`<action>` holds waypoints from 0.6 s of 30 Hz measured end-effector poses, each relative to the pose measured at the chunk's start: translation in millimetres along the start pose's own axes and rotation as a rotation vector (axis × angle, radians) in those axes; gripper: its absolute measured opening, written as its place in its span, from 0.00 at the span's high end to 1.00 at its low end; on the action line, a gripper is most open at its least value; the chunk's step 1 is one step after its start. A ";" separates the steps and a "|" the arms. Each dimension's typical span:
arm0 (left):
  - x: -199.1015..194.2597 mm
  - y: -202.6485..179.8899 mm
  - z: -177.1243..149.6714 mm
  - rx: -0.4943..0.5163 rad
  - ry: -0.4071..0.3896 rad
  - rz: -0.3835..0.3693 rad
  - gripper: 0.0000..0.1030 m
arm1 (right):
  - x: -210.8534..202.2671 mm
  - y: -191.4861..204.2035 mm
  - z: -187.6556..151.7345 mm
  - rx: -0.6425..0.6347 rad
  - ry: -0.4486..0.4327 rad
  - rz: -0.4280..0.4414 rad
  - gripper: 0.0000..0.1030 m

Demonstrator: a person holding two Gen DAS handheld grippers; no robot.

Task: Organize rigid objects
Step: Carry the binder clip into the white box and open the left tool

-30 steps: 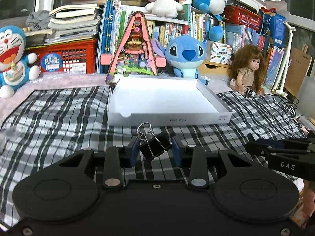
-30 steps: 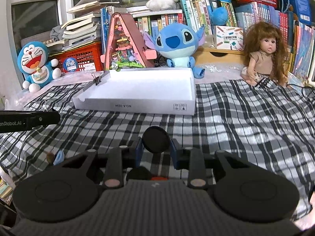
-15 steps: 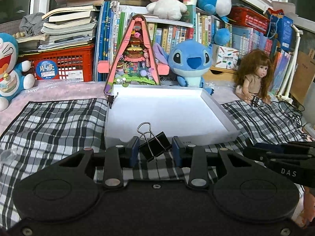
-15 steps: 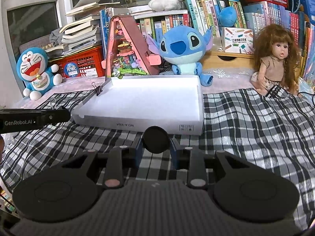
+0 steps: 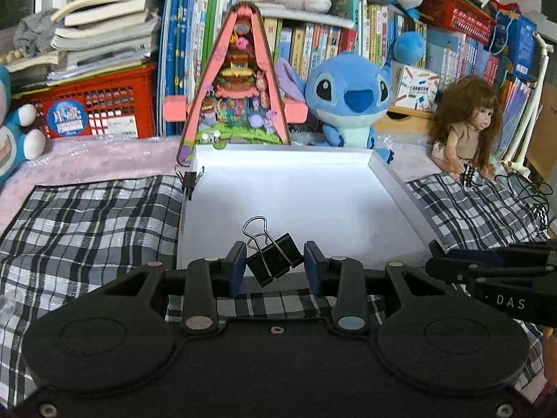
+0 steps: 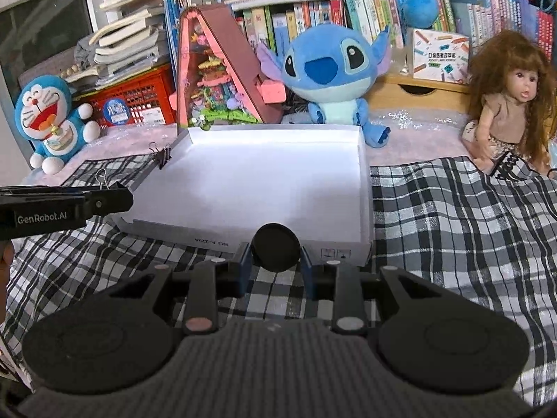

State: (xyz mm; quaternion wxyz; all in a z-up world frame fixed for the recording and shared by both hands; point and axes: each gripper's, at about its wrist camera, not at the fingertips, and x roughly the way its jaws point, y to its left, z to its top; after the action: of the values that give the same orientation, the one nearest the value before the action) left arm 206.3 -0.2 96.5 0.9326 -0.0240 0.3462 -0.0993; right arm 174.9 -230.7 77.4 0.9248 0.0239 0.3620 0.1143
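My left gripper (image 5: 275, 264) is shut on a black binder clip (image 5: 273, 257) and holds it over the near edge of the white shallow box (image 5: 393, 181). My right gripper (image 6: 275, 256) is shut on a black round disc (image 6: 275, 246) just before the box's near wall (image 6: 341, 252). The box floor is bare in both views. Another black binder clip (image 5: 189, 182) is clipped on the box's left wall; it also shows in the right wrist view (image 6: 163, 157). The left gripper (image 6: 69, 205) shows at the left of the right wrist view, and the right gripper (image 5: 494, 271) at the right of the left wrist view.
The box lies on a black-and-white plaid cloth (image 6: 470, 230). Behind it stand a pink triangular toy house (image 5: 238, 83), a blue Stitch plush (image 5: 348, 97), a doll (image 6: 511, 104), a Doraemon plush (image 6: 48, 118), a red crate (image 5: 101, 108) and shelves of books.
Both grippers have moved forward toward the box with their objects still held. The left gripper's clip is now over the box's near edge.
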 end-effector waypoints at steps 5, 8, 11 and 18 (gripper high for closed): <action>26.2 6.9 11.4 -0.031 0.062 -0.006 0.67 | 19.1 -2.1 16.4 0.009 0.056 -0.006 0.65; 38.8 9.7 16.9 -0.040 0.089 -0.017 0.67 | 31.3 -2.1 25.7 0.003 0.094 -0.019 0.65; 51.1 7.4 21.3 -0.011 0.127 -0.027 0.67 | 43.4 -3.8 33.7 0.000 0.128 -0.031 0.65; 74.7 0.8 27.5 0.019 0.189 -0.034 0.67 | 71.0 -5.0 44.4 0.004 0.185 -0.057 0.65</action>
State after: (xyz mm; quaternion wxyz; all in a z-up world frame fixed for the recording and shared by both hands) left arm 279.7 -15.1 69.4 0.8942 -0.0113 0.4311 -0.1201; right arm 256.4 -217.6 62.4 0.8903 0.0046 0.4466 0.0891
